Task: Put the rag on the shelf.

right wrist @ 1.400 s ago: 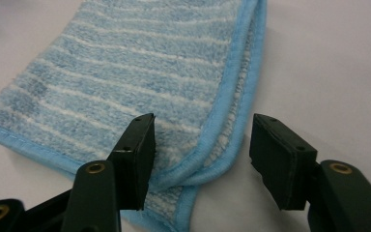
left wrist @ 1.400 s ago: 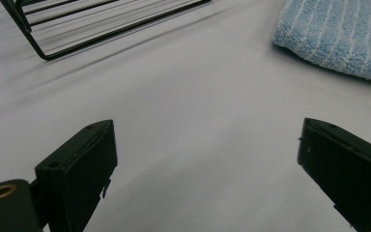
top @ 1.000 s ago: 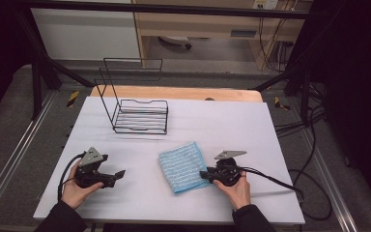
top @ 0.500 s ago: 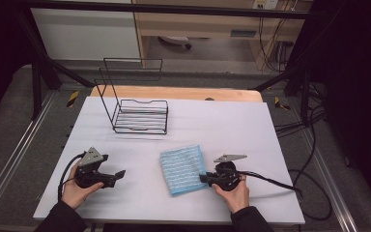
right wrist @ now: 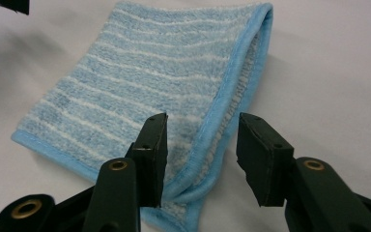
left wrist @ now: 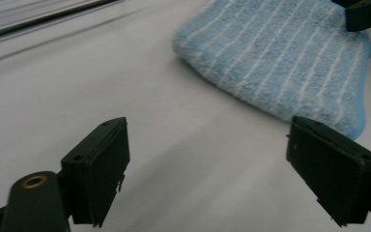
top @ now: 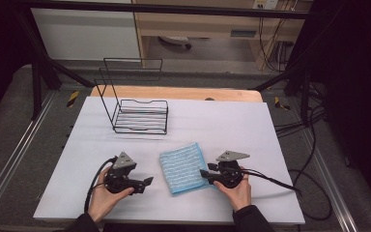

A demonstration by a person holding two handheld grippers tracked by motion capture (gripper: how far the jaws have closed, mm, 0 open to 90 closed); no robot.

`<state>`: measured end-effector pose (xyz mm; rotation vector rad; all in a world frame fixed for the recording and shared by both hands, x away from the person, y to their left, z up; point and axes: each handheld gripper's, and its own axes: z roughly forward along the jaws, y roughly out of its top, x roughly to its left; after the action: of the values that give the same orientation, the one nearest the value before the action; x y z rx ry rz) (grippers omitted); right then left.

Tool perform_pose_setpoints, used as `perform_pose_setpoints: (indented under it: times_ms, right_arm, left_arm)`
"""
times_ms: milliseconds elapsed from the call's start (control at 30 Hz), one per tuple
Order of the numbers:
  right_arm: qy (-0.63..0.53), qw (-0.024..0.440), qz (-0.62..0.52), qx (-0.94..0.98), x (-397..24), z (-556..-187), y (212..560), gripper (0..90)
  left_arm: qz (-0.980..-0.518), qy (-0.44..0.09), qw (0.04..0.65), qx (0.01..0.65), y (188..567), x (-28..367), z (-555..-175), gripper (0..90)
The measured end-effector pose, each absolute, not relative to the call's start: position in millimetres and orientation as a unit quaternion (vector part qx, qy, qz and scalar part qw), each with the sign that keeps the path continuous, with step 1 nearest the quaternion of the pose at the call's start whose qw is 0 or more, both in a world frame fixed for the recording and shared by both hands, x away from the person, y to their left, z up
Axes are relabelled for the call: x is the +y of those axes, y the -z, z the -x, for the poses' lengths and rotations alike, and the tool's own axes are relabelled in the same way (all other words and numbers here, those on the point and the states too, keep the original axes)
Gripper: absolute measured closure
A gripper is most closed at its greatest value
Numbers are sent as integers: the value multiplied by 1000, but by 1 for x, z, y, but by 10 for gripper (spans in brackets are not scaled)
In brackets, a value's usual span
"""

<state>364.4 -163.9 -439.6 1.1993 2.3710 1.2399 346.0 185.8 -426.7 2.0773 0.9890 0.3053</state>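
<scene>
Looks like a lab or recording workshop, not a home. Shown by the bench [top: 270, 145] under a plain white sheet, framed by black metal struts [top: 43, 72] and grey aluminium rails [top: 9, 169]. Also by loose black cables [top: 314, 145] trailing over grey carpet, yellow-black hazard tape [top: 72, 98] at the corners, and pale wooden cabinets [top: 198, 24] behind.

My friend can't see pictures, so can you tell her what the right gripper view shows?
A folded blue towel with thin white stripes lies on a white table. The right gripper has just been opening; its two black jaws stand apart on either side of the towel's near bound edge, with one corner of the towel between them, not pinched.
</scene>
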Motion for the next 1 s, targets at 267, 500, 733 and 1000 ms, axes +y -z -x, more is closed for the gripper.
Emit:
perform_pose_setpoints:
  times_ms: [267, 500, 733, 1000]
  right_arm:
    - [-408, 99, -404, 812, -163, -373, 445, 606]
    - [-400, 93, -409, 815, -161, -373, 449, 635]
    - [-395, 87, -421, 812, -158, -373, 451, 644]
    - [-394, 80, -430, 808, -157, -372, 452, 674]
  left_arm:
    - [-824, -87, 404, 389, 430, 141, -342, 355]
    - [-838, -71, 387, 379, 440, 114, -333, 510]
    - [-831, -51, 390, 394, 444, 111, -330, 583]
    - [-828, -57, 390, 399, 450, 98, -323, 595]
